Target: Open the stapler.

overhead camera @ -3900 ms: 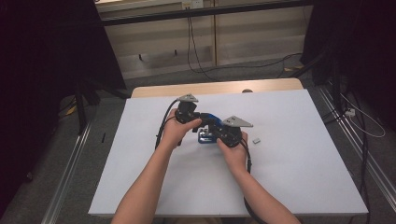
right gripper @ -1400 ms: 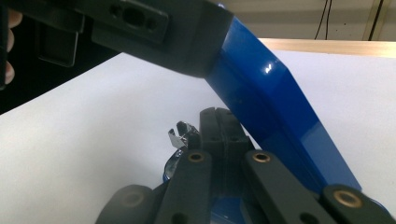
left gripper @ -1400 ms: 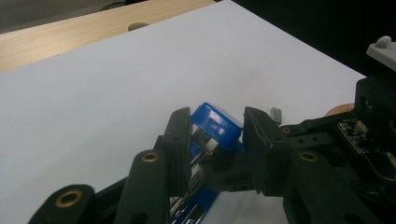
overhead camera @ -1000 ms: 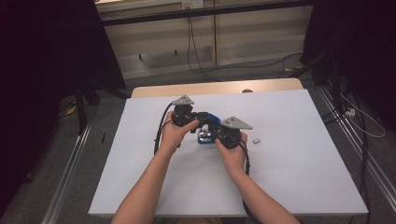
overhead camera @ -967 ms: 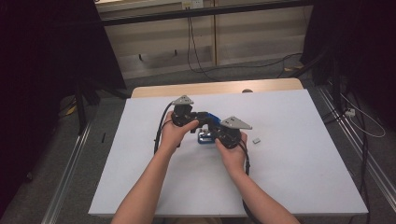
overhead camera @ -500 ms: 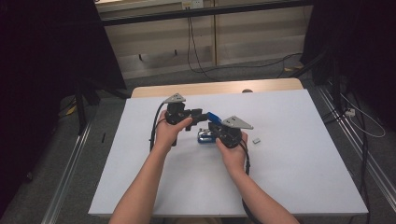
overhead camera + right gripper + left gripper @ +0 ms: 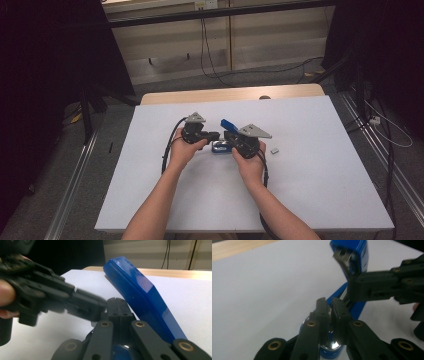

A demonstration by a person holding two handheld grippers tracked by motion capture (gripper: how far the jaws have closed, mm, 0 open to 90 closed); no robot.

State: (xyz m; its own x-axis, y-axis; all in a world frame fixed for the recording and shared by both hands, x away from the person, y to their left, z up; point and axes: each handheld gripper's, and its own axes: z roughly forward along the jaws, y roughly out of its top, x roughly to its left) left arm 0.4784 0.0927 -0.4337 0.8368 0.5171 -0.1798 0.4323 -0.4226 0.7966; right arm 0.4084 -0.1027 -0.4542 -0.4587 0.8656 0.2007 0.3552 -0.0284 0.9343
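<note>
stapler (image 7: 220, 146) | opened, base on the surface (image 7: 310, 200) between both hands, blue top arm (image 7: 140, 290) raised | left gripper (image 7: 329, 305) fingers just closed, pinching the metal rail (image 7: 329, 343) at the base | right gripper (image 7: 117, 304) fingers pressed together beneath raised arm | long axis running away from left fingers

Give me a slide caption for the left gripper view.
Left gripper, jaws shut on an open blue stapler's metal rail, while the right gripper steadies the stapler on the white table.
</note>
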